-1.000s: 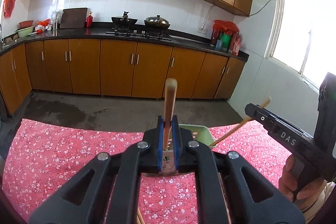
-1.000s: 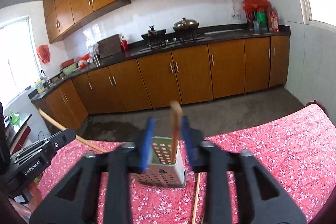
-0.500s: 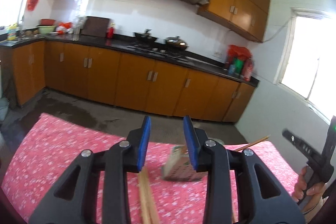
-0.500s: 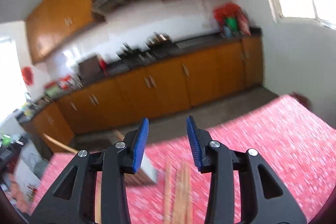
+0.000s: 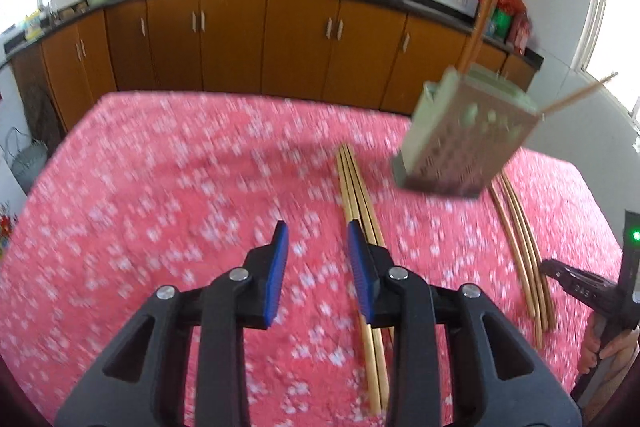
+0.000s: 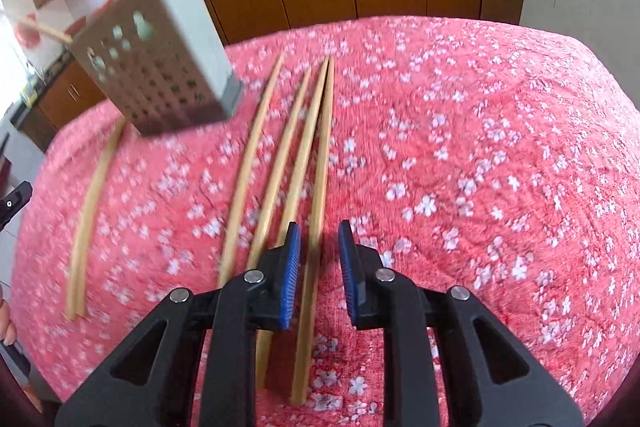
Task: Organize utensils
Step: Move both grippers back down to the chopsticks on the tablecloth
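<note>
- The left hand-held gripper hangs low over the red flowered cloth that covers the bench, its blue pads spread with only cloth between them; its jaws have just eased a little closer.
- A bundle of wooden chopsticks lies on the cloth just beside that gripper's right-hand finger and runs under it toward the camera.
- The right hand-held gripper is also parted, its jaws having just been narrowing; one chopstick lies on the cloth in the gap between the pads, and I cannot tell whether they touch it.
- Three more chopsticks lie side by side just left of that one, and a further one rests well apart to the left.
- Farther on, the perforated grey utensil holder stands on the cloth between the two groups, with a wooden handle and a thin stick poking out of its top.
- Beyond the bench run brown kitchen cabinets under a dark worktop.
</note>
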Available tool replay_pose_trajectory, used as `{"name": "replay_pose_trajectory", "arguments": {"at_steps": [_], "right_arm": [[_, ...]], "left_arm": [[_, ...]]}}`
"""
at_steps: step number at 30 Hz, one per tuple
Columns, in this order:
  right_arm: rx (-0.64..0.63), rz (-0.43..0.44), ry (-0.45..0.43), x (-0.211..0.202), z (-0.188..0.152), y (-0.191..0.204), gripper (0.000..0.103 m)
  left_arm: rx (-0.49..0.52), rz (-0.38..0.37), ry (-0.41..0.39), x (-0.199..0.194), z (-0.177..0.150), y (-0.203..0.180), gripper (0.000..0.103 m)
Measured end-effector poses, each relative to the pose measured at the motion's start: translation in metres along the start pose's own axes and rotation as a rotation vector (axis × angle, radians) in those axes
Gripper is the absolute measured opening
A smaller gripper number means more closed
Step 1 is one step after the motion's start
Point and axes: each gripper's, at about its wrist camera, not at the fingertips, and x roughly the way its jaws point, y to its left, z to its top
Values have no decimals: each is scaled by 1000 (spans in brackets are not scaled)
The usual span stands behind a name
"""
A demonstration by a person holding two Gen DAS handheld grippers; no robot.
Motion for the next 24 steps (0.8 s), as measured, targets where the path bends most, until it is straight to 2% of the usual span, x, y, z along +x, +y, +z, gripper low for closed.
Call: {"name": "replay_pose_trajectory", "arguments": {"at_steps": [2, 5, 12, 24], "right_arm": [[-25, -38, -12, 3, -4, 1, 8], [12, -90, -28, 4, -3, -9, 8], [20, -91, -36, 5, 2, -17, 8], [8, -78, -40, -3, -6, -14, 8]], "left_arm": [[9, -16, 30, 8, -11, -5, 27], [19, -37, 66, 18, -25, -12, 22], [63, -47, 124, 30, -42, -29, 15], [91, -6, 121, 32, -46, -35, 13]]}}
